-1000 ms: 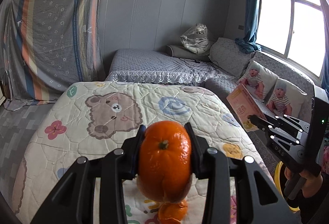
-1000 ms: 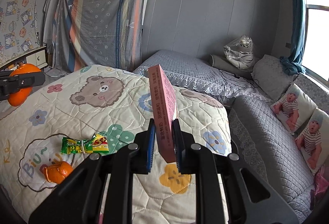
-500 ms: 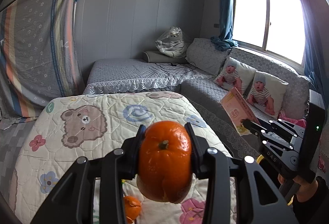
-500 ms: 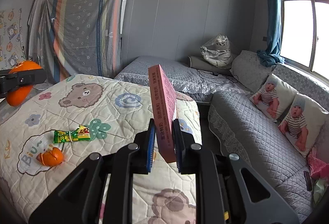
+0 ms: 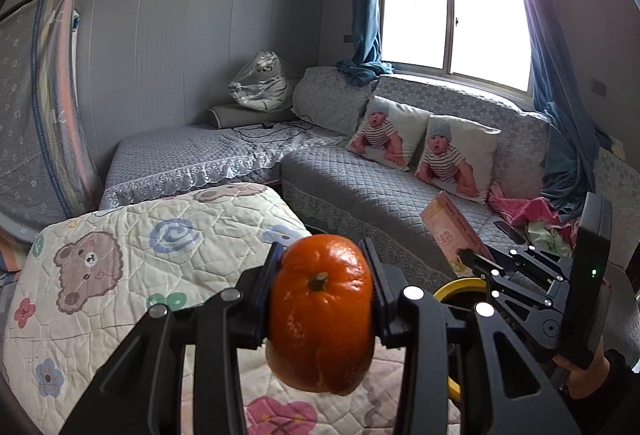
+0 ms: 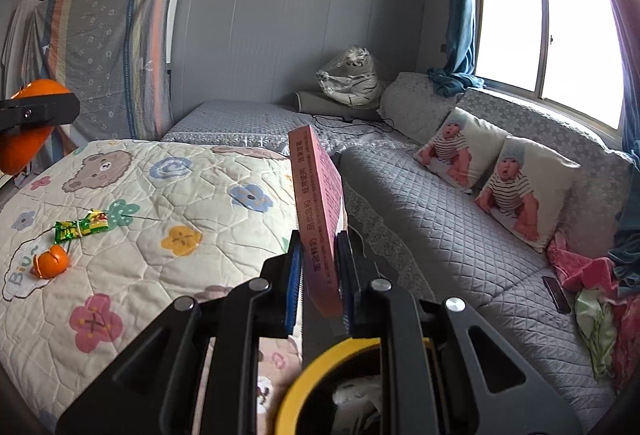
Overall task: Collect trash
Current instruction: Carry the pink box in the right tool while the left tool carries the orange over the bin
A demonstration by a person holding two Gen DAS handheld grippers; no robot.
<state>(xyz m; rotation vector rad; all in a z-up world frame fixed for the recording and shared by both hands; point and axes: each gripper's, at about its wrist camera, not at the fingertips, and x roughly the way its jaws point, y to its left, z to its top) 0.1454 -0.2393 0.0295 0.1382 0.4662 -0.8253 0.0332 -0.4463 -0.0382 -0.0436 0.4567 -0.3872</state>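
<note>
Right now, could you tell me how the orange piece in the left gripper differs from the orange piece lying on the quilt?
The held orange is lifted clear, clamped in the left gripper; the small orange piece rests on the quilt. The held orange looks much fuller and rounded, with its stem showing; the small orange piece looks torn open. Both share the same bright orange skin.

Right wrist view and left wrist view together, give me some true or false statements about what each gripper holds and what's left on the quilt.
1. The left gripper is shut on an orange. True.
2. The right gripper is shut on a green wrapper. False: its fingers clamp a pink box; the green wrapper lies on the quilt.
3. A piece of orange peel lies on the quilt near the wrapper. True.
4. The yellow-rimmed bin stands on the sofa. False: its rim shows just below the right gripper, beside the quilt.
5. Two baby-print cushions lean on the sofa back. True.
</note>
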